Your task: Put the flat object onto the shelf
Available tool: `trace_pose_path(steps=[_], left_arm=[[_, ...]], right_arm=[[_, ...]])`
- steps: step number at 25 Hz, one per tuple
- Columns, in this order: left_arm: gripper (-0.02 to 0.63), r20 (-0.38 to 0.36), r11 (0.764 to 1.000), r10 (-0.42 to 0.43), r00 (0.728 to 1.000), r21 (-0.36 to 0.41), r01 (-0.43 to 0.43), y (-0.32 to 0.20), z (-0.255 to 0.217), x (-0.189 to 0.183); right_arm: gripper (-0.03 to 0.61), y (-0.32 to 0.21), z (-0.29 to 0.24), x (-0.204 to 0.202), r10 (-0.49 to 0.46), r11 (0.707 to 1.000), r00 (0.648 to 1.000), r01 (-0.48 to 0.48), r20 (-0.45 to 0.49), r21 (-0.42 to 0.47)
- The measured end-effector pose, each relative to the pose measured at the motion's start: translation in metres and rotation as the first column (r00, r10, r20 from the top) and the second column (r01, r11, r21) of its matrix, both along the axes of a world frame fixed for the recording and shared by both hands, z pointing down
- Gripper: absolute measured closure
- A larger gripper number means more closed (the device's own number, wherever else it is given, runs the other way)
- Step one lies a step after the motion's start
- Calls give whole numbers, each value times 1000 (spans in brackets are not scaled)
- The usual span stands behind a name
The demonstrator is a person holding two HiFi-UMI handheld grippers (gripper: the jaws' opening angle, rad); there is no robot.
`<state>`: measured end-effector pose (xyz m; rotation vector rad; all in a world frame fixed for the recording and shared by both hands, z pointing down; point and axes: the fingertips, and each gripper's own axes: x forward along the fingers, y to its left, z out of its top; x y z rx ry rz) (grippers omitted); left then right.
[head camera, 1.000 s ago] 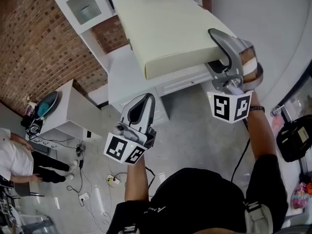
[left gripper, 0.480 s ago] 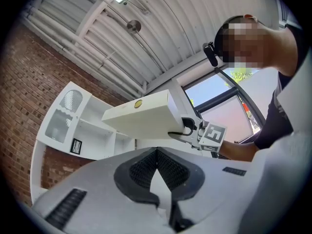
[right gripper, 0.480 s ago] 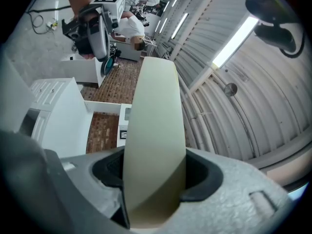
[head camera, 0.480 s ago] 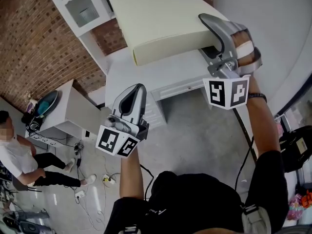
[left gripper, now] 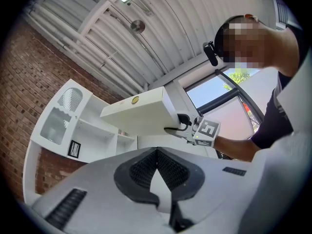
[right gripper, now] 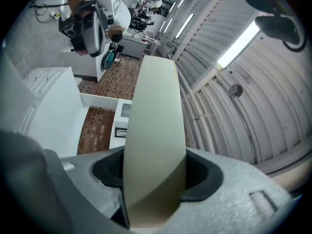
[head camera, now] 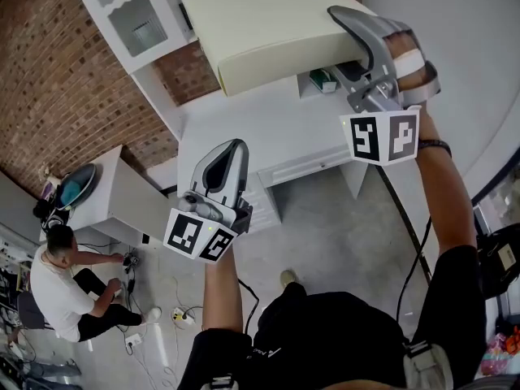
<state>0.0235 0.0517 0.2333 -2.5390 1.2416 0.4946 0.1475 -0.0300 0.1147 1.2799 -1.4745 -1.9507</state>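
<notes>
You were in the carrying step. Your right gripper [head camera: 348, 32] was clamped on one edge of the flat object [head camera: 268, 31], a cream slab held up in the air in front of the white shelf [head camera: 158, 88], not yet resting on any of its boards. Your left gripper [head camera: 230, 149] hung lower, well short of the shelf, jaws pressed together on nothing. The next move called for sliding the slab's far edge onto a shelf board before letting go. Which board was free I could not quite tell, so the one-edge grip probably needed a level approach.
</notes>
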Motion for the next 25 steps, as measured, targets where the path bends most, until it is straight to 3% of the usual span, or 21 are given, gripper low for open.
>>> trace_pose_path(steps=[12,25], left_arm=[[615,12,997,72,997,29,-72,-130,-16,-85],[615,19,995,91,996,29,-92,-242,-24,-138]], right_arm=[[295,-133,-71,-97,52,997,999,-51,-7,54],[293,-270,-130,-150,119,990,993,-118,-9,75]])
